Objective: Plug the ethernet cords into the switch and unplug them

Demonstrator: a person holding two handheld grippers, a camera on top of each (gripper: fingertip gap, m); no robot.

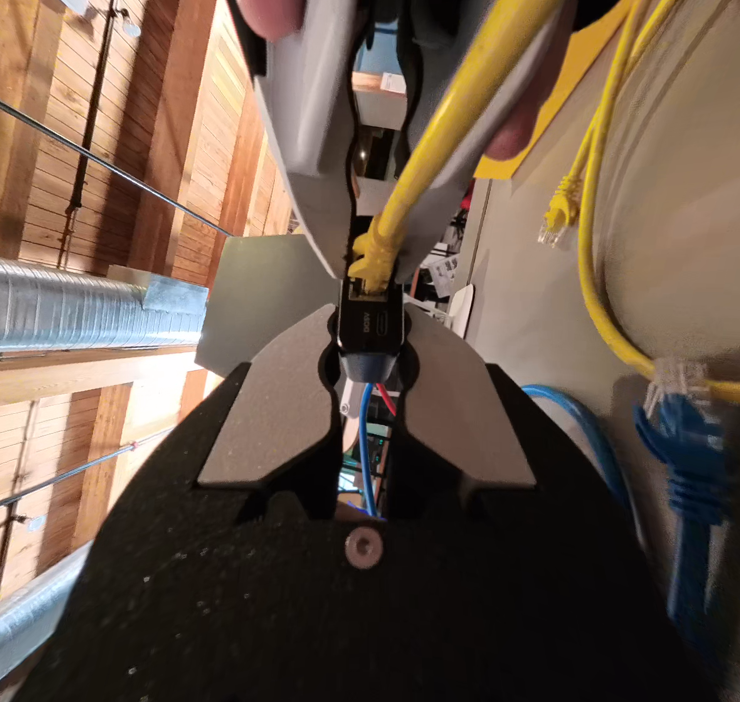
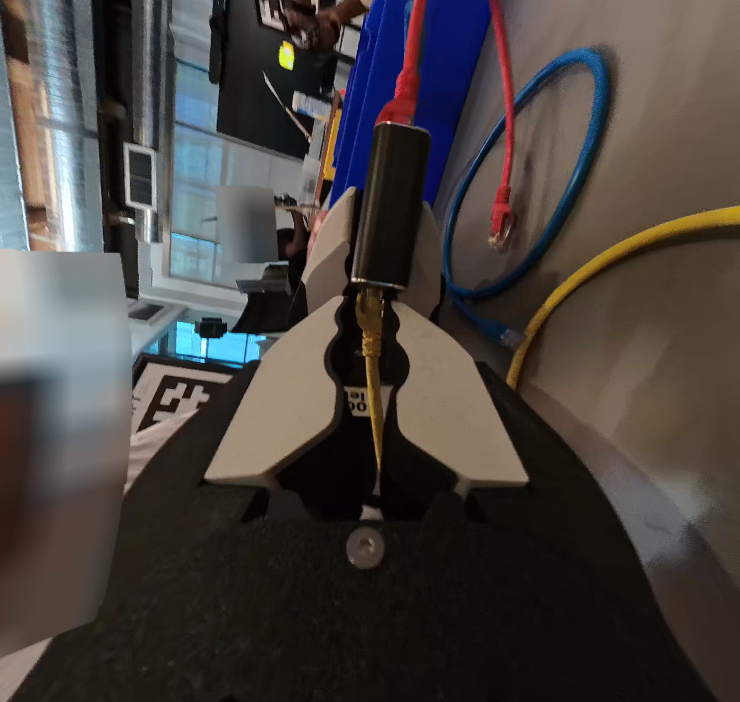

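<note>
The switch (image 1: 369,328) is being clamped by the left claw (image 1: 370,346); the yellow plug (image 2: 370,314) is being gripped at its port edge by the right claw (image 2: 369,302), above the worktop (image 2: 640,322).

Grey tabletop (image 2: 640,362), seen tilted. On it: blue cable loop (image 2: 520,170) at 1 o'clock, loose red plug (image 2: 500,222) inside the loop, yellow cable (image 2: 600,258) at 3. Left wrist view: spare yellow plug (image 1: 558,218) at 2, blue plug (image 1: 680,462) at 4.
</note>
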